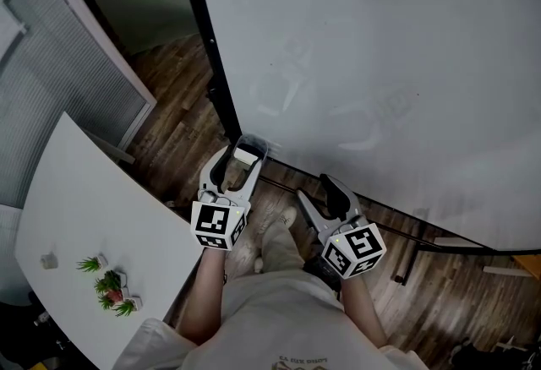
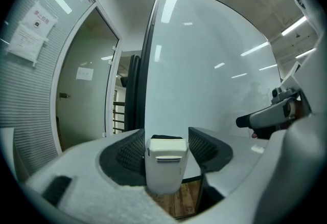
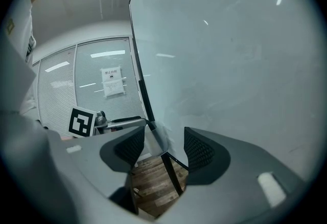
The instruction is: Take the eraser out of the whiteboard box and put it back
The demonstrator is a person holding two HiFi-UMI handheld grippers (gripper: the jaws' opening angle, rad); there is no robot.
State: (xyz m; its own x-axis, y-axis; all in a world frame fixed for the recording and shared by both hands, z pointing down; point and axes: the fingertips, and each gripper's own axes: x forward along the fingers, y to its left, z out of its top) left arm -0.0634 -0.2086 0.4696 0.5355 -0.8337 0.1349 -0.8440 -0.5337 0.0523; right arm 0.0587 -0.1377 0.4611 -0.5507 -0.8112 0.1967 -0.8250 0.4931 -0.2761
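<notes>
A white eraser (image 2: 165, 164) with a black felt face sits upright between the jaws of my left gripper (image 2: 166, 142), and both pads press its sides. In the head view the left gripper (image 1: 240, 165) holds the eraser (image 1: 245, 155) at the clear plastic box (image 1: 254, 142) on the whiteboard's (image 1: 380, 64) lower left corner. I cannot tell whether the eraser is inside the box. My right gripper (image 1: 314, 191) hangs open and empty a little to the right, near the board's bottom edge. Its view shows the clear box (image 3: 156, 138) beyond its jaws (image 3: 162, 145).
The whiteboard's black frame post (image 1: 211, 64) runs down at the left, and its base bar (image 1: 397, 220) lies on the wood floor (image 1: 173, 115). A white table (image 1: 76, 216) with small plants (image 1: 110, 288) stands at the left. Behind it is a blinds-covered partition (image 1: 51, 64).
</notes>
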